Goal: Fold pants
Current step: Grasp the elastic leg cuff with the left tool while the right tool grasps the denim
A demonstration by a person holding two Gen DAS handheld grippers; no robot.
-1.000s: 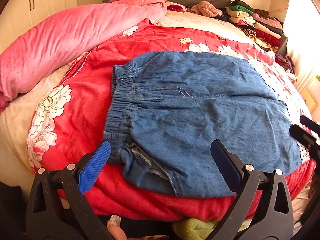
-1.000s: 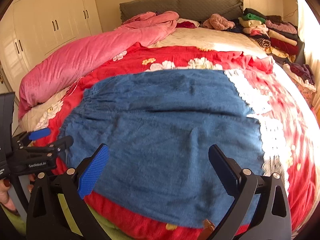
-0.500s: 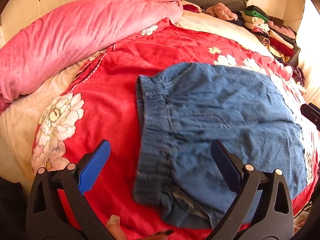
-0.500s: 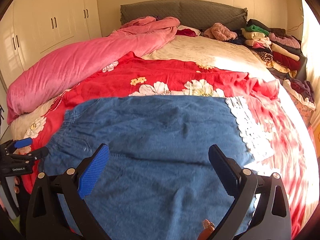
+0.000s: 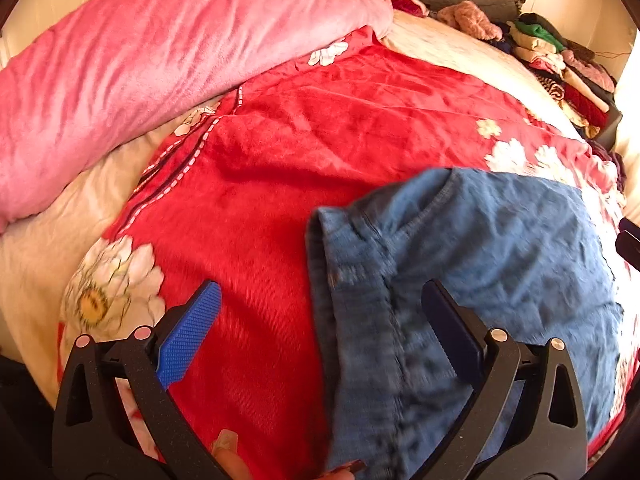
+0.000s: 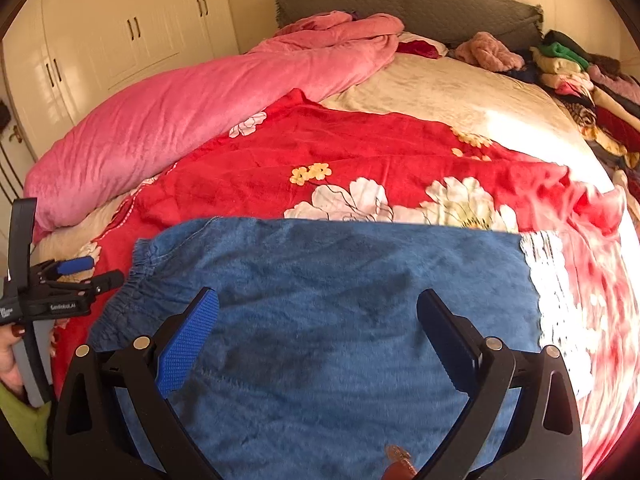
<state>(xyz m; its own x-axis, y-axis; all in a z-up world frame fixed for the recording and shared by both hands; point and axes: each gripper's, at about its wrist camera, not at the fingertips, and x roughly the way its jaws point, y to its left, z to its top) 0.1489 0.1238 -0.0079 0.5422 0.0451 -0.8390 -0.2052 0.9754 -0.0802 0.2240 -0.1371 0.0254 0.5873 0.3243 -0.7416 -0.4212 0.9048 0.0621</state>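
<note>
The blue denim pants (image 6: 320, 320) are lying spread flat on the red floral blanket (image 6: 340, 152), which is covering the near part of the bed (image 6: 460, 96). The elastic waistband (image 5: 324, 280) is being seen at the pants' left edge. The left gripper (image 5: 320, 328) is being held over that waistband, its fingers spread wide and grasping nothing. The right gripper (image 6: 318, 332) is being held over the middle of the pants, fingers likewise released and empty. On the left gripper's black body, seen left of the pants in the right wrist view, small white lettering is showing, but it is too small to be read. A pink quilt (image 6: 192, 108) is bunched beyond the pants to the left, and stacked clothes (image 6: 580, 80) are piled beyond them to the right.
</note>
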